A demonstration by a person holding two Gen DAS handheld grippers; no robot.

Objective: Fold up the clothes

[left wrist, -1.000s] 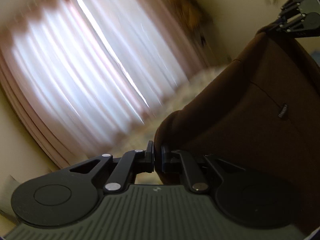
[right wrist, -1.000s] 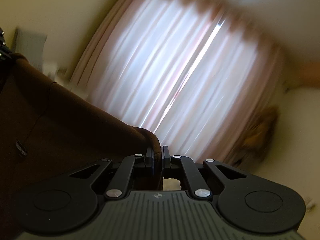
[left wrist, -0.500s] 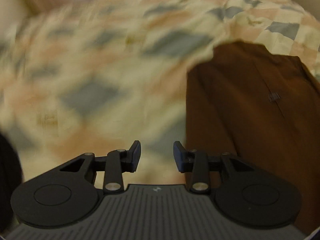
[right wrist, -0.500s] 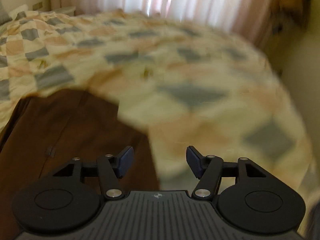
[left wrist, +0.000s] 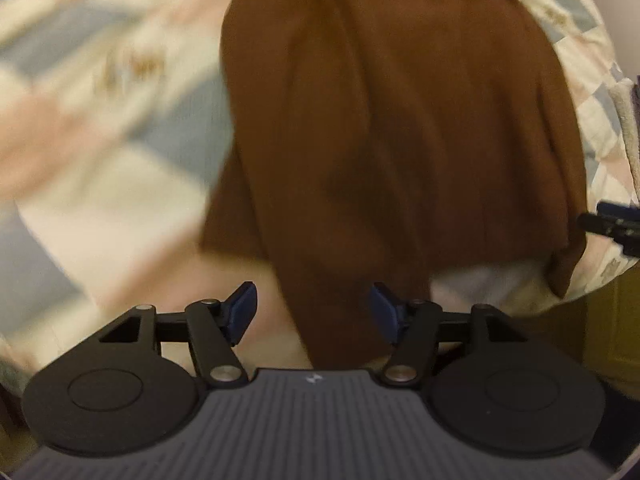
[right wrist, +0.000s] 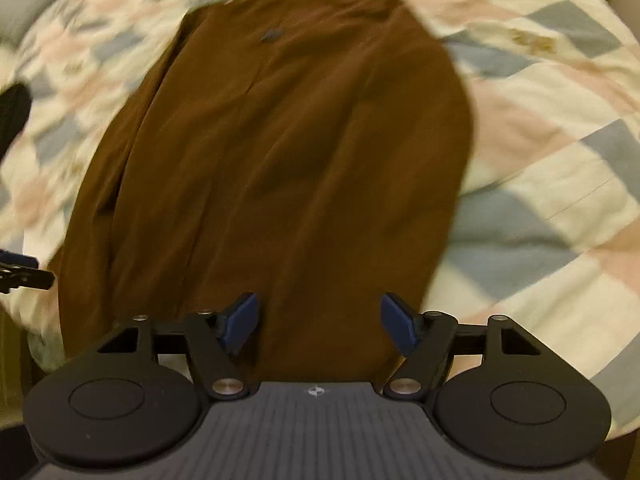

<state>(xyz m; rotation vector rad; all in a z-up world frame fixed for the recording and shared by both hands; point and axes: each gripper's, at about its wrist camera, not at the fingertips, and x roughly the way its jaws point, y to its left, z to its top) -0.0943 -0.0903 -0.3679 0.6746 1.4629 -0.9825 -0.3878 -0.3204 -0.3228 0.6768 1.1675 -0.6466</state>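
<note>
A brown garment (left wrist: 400, 120) lies spread on the checked quilt (left wrist: 100, 128), its near end hanging toward me. My left gripper (left wrist: 312, 312) points down at that near edge. Its jaws are opening, and a strip of brown cloth passes between them without the blue pads pressing on it. In the right wrist view the same brown garment (right wrist: 280, 140) lies lengthwise, a small dark label (right wrist: 272, 35) near its far end. My right gripper (right wrist: 320, 316) hovers over the near hem, jaws opening, pads clear of the cloth. Each gripper shows at the other view's edge.
The patchwork quilt (right wrist: 540, 120) in cream, pink and grey-blue covers the bed on all sides of the garment. A black object (right wrist: 12, 112) sits at the left edge. The bed's near edge drops to a yellowish surface (left wrist: 612, 320) at lower right.
Both grippers held the garment up before the curtains, then let go and swung down. The garment now lies on the quilt and both pairs of jaws stand wider apart.
</note>
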